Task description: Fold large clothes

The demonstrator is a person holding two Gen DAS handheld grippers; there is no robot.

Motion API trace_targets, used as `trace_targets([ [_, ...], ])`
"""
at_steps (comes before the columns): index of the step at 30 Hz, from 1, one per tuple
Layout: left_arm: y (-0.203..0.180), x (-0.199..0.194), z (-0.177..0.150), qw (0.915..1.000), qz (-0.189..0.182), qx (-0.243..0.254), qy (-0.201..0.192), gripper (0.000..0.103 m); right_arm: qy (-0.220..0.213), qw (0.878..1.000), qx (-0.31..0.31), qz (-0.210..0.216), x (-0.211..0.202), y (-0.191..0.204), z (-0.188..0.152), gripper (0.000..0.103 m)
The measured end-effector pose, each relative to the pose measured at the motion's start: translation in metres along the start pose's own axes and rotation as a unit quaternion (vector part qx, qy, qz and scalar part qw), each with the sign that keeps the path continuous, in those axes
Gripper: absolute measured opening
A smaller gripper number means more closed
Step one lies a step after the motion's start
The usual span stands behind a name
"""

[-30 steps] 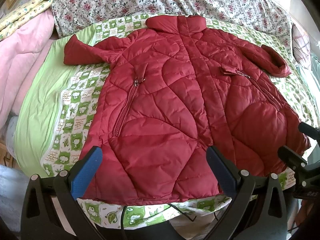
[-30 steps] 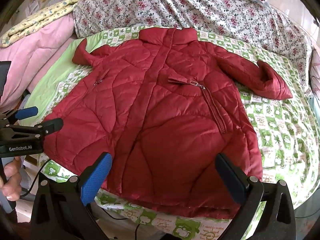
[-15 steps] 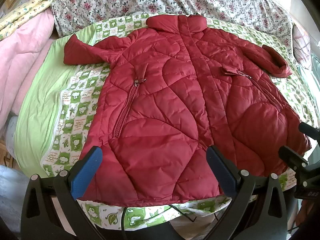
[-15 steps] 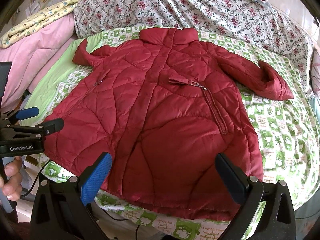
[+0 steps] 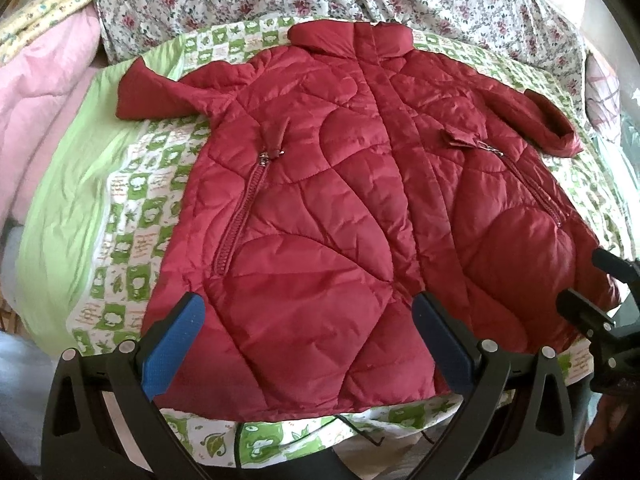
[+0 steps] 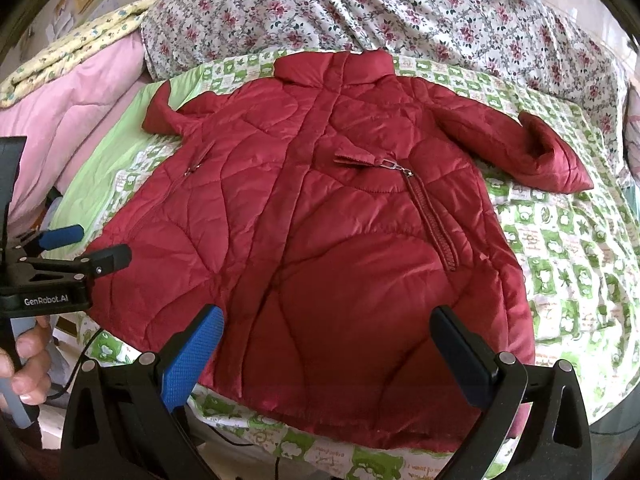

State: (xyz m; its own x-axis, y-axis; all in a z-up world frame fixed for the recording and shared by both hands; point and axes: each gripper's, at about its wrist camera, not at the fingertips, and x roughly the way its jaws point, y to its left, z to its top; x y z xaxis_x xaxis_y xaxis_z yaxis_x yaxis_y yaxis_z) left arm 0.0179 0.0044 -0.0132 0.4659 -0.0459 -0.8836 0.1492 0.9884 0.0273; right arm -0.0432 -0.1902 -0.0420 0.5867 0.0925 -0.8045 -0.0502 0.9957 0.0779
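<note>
The jacket [image 5: 340, 208] (red, quilted, with a stand-up collar) lies flat and face up on the bed, spread over a green and white checked sheet [image 5: 132, 200]. Its front is closed down the middle. The collar points toward the far end of the bed, and the hem lies at the near edge, just short of the sheet's border. Both sleeves stretch out sideways; the left sleeve [image 5: 160, 98] ends on the plain green part of the sheet, and the right sleeve [image 6: 532, 148] bends at the cuff. A slanted zip pocket [image 6: 434, 228] shows on each front panel, each with a metal pull at its upper end.

The left gripper [image 5: 308, 332] hovers above the hem on the left front panel, its jaws spread wide and holding nothing. The right gripper [image 6: 328, 344] hovers above the hem on the right front panel, its jaws likewise wide apart and empty. Whether either touches the fabric cannot be told from these views.

In the right wrist view the left gripper appears at the left edge, with the person's left hand [image 6: 24, 364] around its handle.

A floral duvet [image 6: 400, 12] lies bunched beyond the collar. A pink quilt [image 5: 36, 92] lies along the left side of the bed.
</note>
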Motion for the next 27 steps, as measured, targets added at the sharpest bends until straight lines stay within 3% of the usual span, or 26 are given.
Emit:
trace_targets([
  [9,0.014,0.011,0.015,0.9997,-0.013,-0.022,-0.002,0.103,-0.023,0.999,0.046,0.006,-0.002,-0.034,0.017,0.102],
  [21,0.035,0.04,0.049,0.9983,-0.019,-0.042,0.036,0.103,-0.064,0.99,0.104,-0.066,0.005,-0.13,0.066,0.101],
  [23,0.036,0.041,0.055,0.9981,-0.042,-0.037,0.027,0.103,-0.068,0.988,0.117,-0.079,0.008,-0.148,0.076,0.101],
  [27,0.037,0.04,0.068,0.9984,-0.045,-0.035,0.001,0.103,-0.07,0.982,0.139,-0.109,0.02,-0.184,0.098,0.097],
])
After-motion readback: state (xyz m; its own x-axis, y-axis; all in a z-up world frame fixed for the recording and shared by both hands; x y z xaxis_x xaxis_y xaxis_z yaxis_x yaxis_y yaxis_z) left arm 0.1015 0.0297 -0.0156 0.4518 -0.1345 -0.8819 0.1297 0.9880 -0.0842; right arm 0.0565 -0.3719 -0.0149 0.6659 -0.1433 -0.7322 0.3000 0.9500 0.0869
